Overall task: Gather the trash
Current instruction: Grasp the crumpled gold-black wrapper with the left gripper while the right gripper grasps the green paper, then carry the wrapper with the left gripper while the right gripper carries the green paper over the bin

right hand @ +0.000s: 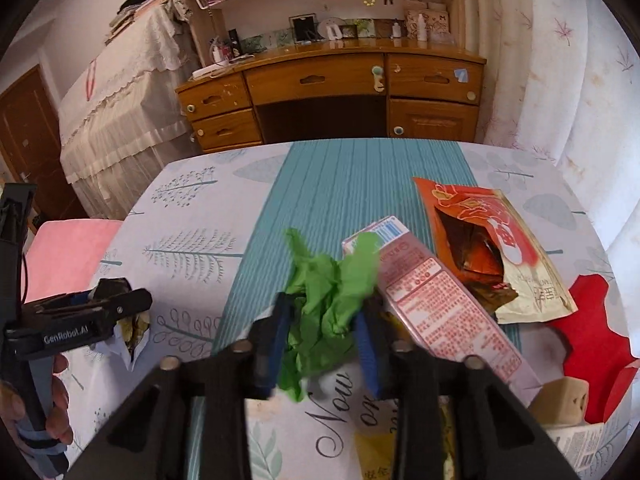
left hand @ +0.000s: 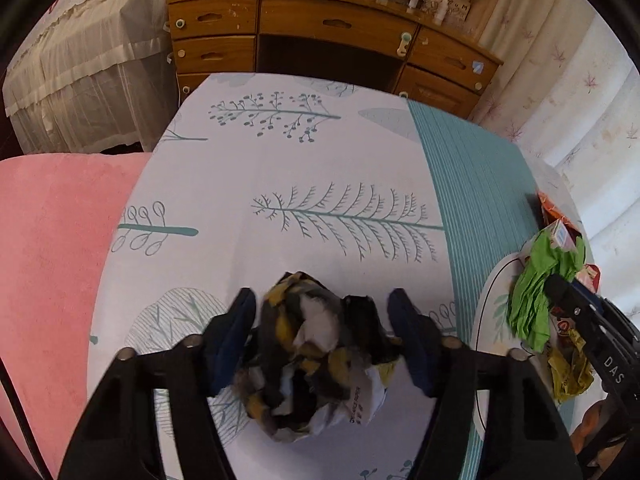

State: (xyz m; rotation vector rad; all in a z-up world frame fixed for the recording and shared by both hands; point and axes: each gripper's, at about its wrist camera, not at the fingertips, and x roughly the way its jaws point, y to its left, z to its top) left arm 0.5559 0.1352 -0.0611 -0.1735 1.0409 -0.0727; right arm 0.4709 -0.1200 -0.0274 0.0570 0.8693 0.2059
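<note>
A crumpled ball of black, yellow and white wrapper (left hand: 316, 344) lies on the tree-print tablecloth (left hand: 304, 160). My left gripper (left hand: 320, 300) straddles it, both blue pads touching its sides. In the right wrist view the left gripper (right hand: 120, 300) shows at the left with wrapper paper under its tips. A crumpled green bag (right hand: 328, 292) sits between the pads of my right gripper (right hand: 324, 312), which is shut on it. From the left wrist view the right gripper (left hand: 560, 292) appears at the right edge with the green bag (left hand: 532, 292).
A pink carton (right hand: 432, 300), an open orange snack bag (right hand: 480, 232), a red box (right hand: 596, 328) and a yellow wrapper (left hand: 568, 368) lie around the green bag on a white printed sheet (right hand: 336, 400). A pink seat (left hand: 52, 240) stands left, a wooden desk (left hand: 320, 28) behind.
</note>
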